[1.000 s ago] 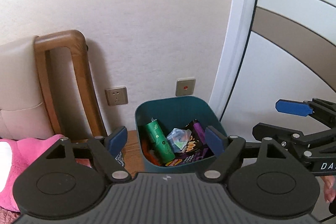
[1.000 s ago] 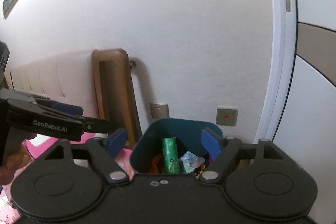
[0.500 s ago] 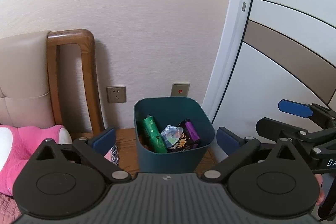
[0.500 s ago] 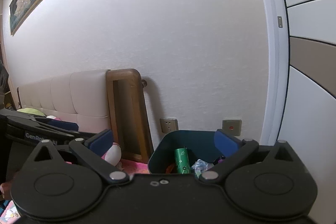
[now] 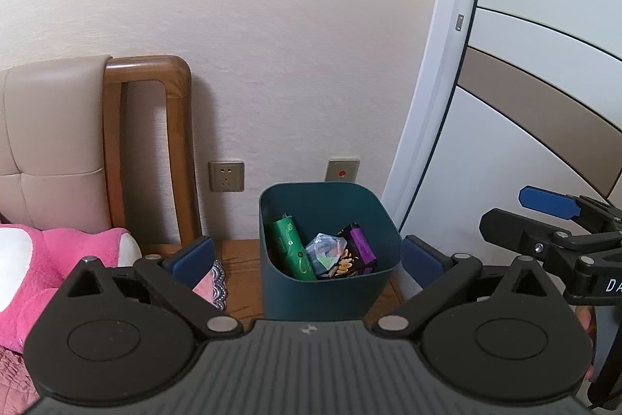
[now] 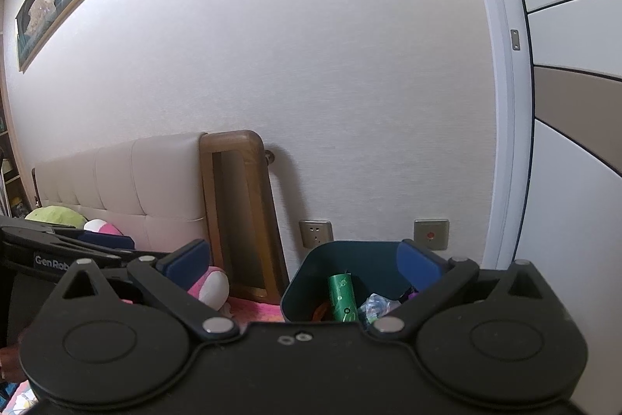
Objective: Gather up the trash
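Trash sits inside the dark teal plastic bin (image 5: 330, 251): a green cylindrical tube (image 5: 290, 247), a crumpled clear wrapper (image 5: 325, 251) and a purple-and-black snack packet (image 5: 355, 251), all below the rim. Your left gripper (image 5: 307, 255) has its fingers spread wide with nothing between them, and your right gripper (image 6: 303, 265) is likewise wide and empty; the bin shows in the gap of each, well apart from the blue pads.

What could go wrong, as I judge it: the bin stands on a wooden bedside surface (image 5: 237, 259) with its right side close to that surface's edge, so a nudge from either gripper could push it off or tip it. The two grippers are near each other, so swinging them together risks a clash. Nothing loose is visible outside the bin, so you may be finished or must look elsewhere; I cannot tell which.

For room, the white wall (image 5: 272, 45) backs the bin closely, the wooden headboard post (image 5: 182, 150) and pink plush toy (image 5: 58, 259) crowd the left, and the white door frame (image 5: 427, 142) closes the right. Free space lies above and towards you.
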